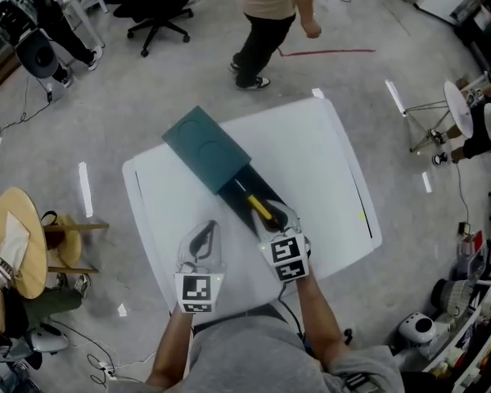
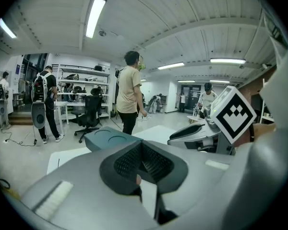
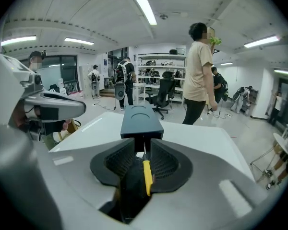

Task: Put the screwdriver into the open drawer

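Observation:
A yellow-handled screwdriver (image 1: pixel 260 210) lies in the open black drawer (image 1: pixel 276 195) of a teal box (image 1: pixel 206 147) on the white table (image 1: pixel 327 162). My right gripper (image 1: pixel 283 220) hovers over the drawer's near end, open. In the right gripper view the screwdriver (image 3: pixel 146 176) shows through the gap between the jaws of my right gripper (image 3: pixel 144 148), lying below them and apart from the pads. The teal box (image 3: pixel 140 120) stands straight ahead. My left gripper (image 1: pixel 206 231) hangs to the left of the drawer, shut and empty. Its own view shows my left gripper (image 2: pixel 141 146) with the tips together.
A person (image 1: pixel 268 23) walks just beyond the table's far edge. An office chair (image 1: pixel 159 11) stands at the back left. A round wooden stool (image 1: pixel 20 240) is on the floor to the left, and a tripod (image 1: pixel 442 125) to the right.

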A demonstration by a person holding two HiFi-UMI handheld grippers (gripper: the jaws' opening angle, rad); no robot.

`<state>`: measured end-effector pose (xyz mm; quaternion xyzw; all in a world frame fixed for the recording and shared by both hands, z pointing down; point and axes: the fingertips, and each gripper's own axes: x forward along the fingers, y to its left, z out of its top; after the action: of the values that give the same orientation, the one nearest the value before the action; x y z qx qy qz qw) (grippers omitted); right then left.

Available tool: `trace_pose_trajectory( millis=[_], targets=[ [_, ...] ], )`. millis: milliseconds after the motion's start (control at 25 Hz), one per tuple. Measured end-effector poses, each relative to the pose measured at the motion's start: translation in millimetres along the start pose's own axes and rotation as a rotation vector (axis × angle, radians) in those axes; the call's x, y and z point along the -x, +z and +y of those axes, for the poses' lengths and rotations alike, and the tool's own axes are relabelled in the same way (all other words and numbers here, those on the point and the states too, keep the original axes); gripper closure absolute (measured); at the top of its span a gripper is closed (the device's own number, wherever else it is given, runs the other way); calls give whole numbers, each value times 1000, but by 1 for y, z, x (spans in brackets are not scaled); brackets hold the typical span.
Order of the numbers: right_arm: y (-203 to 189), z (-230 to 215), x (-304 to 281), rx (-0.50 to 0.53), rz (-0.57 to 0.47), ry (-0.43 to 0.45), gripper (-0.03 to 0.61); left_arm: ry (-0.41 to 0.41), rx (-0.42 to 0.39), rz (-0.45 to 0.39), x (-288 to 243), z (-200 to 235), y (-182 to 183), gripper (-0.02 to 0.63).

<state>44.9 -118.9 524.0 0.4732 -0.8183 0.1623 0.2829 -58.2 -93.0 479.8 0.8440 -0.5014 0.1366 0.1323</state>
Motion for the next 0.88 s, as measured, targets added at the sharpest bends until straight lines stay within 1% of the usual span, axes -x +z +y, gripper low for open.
trace_pose_trajectory(
  millis=[360,520,720,880],
  targets=[
    [26,13,52,-25,-130,-49,532,14,-33,-54,34,-5,18,603],
    [35,19,74,-26,-178,-70,548,11,-43,-82,48,-12,30,603],
    [37,22,104,-42,-234,-94,569,5,-58,-126,66,-22,47,603],
    [34,26,124,-43,-273,-111,574,6,-73,-147,79,-27,52,603]
  ],
)
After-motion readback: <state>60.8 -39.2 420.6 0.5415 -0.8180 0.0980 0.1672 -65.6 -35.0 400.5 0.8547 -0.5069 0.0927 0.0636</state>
